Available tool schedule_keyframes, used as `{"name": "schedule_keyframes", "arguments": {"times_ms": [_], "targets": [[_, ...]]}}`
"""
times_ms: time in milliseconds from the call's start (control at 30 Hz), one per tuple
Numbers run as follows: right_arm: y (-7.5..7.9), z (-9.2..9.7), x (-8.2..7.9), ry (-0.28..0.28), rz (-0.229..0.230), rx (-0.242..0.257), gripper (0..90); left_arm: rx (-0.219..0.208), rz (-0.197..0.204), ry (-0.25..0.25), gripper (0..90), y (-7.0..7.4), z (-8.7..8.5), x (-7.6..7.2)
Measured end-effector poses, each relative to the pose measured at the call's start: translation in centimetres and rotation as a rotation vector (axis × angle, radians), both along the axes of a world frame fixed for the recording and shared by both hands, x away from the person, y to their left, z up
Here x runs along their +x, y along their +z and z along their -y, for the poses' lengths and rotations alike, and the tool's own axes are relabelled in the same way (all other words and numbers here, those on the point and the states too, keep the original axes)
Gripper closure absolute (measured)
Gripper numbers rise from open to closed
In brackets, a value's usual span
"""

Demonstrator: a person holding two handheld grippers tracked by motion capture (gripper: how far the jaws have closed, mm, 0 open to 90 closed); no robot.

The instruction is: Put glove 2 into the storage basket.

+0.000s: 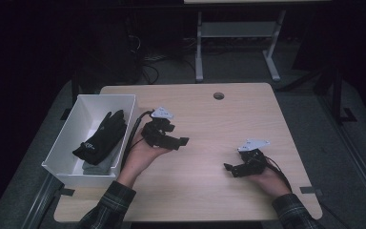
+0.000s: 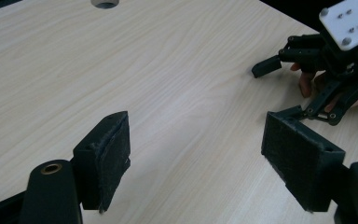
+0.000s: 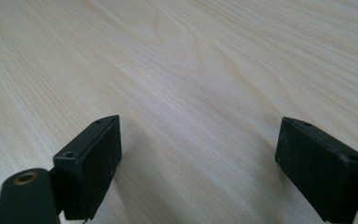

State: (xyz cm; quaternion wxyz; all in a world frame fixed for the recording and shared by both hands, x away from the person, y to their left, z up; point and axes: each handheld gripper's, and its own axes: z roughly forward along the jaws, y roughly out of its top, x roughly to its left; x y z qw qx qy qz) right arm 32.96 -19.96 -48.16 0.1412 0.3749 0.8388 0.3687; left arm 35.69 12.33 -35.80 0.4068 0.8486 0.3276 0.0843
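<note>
At left on the table (image 1: 205, 191), my left gripper (image 1: 183, 141) hovers just right of the white bin (image 1: 64, 160), jaws spread wide with bare wood between the pads (image 2: 114, 154), grasping nothing. Its long axis runs left to right, tips pointing right toward the right gripper (image 1: 227, 167). Black glove (image 1: 100, 138) lies inside the bin on a grey glove (image 1: 96, 167), long axis near-to-far, its fingers pointing to the far side. My right gripper sits at near right, tips pointing left, jaws likewise released and empty.
</note>
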Motion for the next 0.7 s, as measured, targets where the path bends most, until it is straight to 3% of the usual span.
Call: {"name": "schedule_keyframes", "arguments": {"times_ms": [267, 700], "targets": [[0.0, 0.0, 0.0, 0.0, 0.0, 0.0, 14.4, 0.016, 0.011, -0.026, 22.0, -2.1, 0.7, -0.6], [0.0, 0.0, 0.0, 0.001, 0.0, 0.0, 14.3, 0.058, -0.015, -0.064, 20.1, -5.8, 1.6, -1.6]]}}
